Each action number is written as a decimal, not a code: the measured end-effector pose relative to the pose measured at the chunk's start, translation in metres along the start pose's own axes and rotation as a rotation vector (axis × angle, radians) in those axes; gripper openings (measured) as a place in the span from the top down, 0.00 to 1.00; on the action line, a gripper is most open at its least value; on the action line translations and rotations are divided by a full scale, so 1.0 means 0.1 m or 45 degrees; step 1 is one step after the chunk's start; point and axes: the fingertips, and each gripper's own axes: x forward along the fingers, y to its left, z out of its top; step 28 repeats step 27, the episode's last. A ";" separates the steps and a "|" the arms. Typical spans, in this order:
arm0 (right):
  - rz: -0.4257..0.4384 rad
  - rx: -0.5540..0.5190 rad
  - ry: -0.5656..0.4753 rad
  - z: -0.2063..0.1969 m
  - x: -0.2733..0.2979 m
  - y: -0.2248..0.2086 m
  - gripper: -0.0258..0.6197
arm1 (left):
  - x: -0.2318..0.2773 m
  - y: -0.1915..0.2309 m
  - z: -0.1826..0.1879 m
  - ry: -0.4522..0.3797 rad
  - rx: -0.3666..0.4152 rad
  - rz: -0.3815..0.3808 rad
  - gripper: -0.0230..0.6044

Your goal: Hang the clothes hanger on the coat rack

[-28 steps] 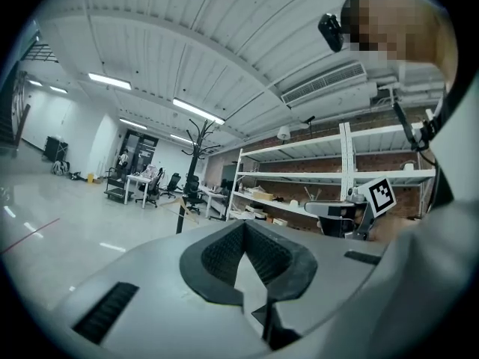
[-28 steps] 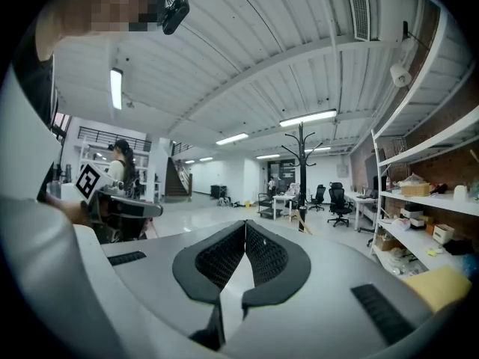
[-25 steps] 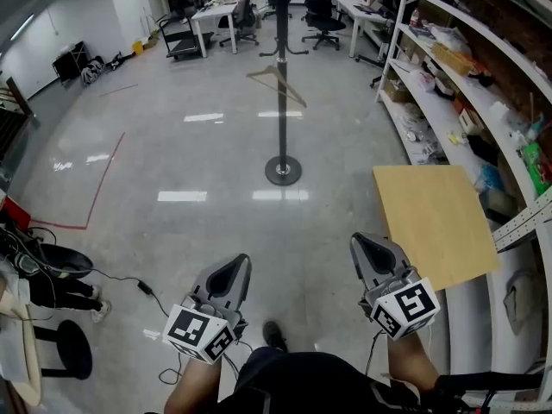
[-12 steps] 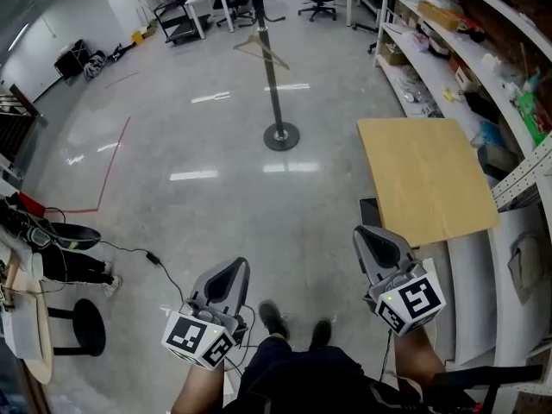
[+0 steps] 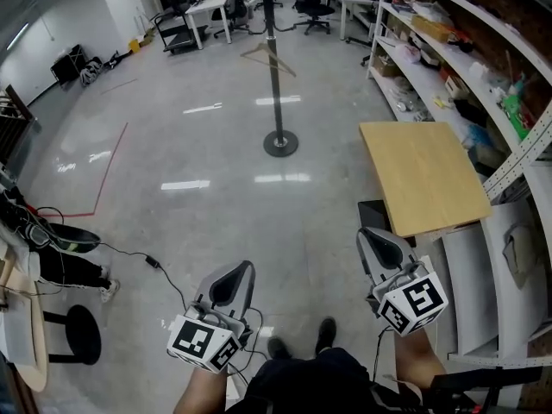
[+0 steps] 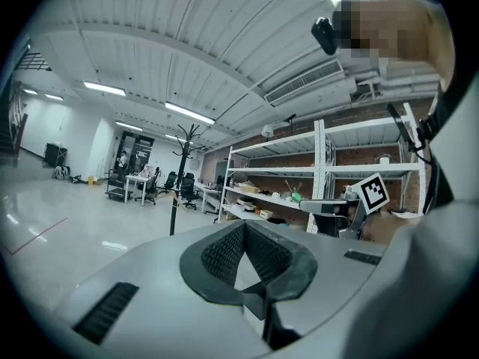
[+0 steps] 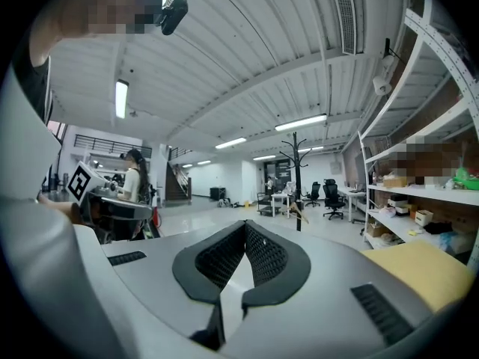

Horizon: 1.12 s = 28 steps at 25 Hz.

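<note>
Clothes hanger hangs high on the coat rack, well ahead across the open floor, its long axis running left to right in the head view. Left gripper: jaws closed together, nothing between them, held low beside the person's body. The rack stands forward of both grippers, slightly nearer the left gripper's line. Right gripper: jaws likewise closed and empty, just beside the wooden table. The task appears complete.

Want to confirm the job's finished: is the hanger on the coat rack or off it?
On. The hanger hangs from the coat rack partway up its pole, well clear of the floor.
</note>
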 end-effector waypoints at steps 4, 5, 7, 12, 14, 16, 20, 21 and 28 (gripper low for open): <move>-0.030 0.055 0.021 -0.06 -0.09 0.29 0.95 | -0.25 0.14 -0.03 -0.007 -0.008 -0.001 0.96; -0.035 0.057 0.024 -0.05 -0.11 0.33 0.95 | -0.29 0.14 -0.01 -0.015 -0.005 -0.001 0.96; -0.037 0.041 0.037 0.01 -0.15 0.38 0.95 | -0.36 0.10 0.05 -0.038 -0.008 0.003 0.96; 0.002 0.010 0.016 0.19 -0.27 0.47 0.95 | -0.53 -0.07 0.16 -0.064 0.019 0.035 0.96; -0.003 -0.001 0.002 0.24 -0.34 0.44 0.95 | -0.51 -0.16 0.16 -0.048 0.061 0.033 0.96; -0.005 -0.016 0.007 0.24 -0.40 0.42 0.95 | -0.50 -0.24 0.17 -0.052 0.052 0.009 0.96; -0.006 -0.028 0.012 0.22 -0.46 0.40 0.95 | -0.48 -0.33 0.17 -0.060 0.051 -0.010 0.96; -0.006 -0.029 0.011 0.22 -0.46 0.39 0.95 | -0.47 -0.34 0.17 -0.061 0.051 -0.012 0.97; -0.011 -0.033 0.012 0.25 -0.54 0.32 0.95 | -0.40 -0.45 0.24 -0.079 0.074 0.006 0.96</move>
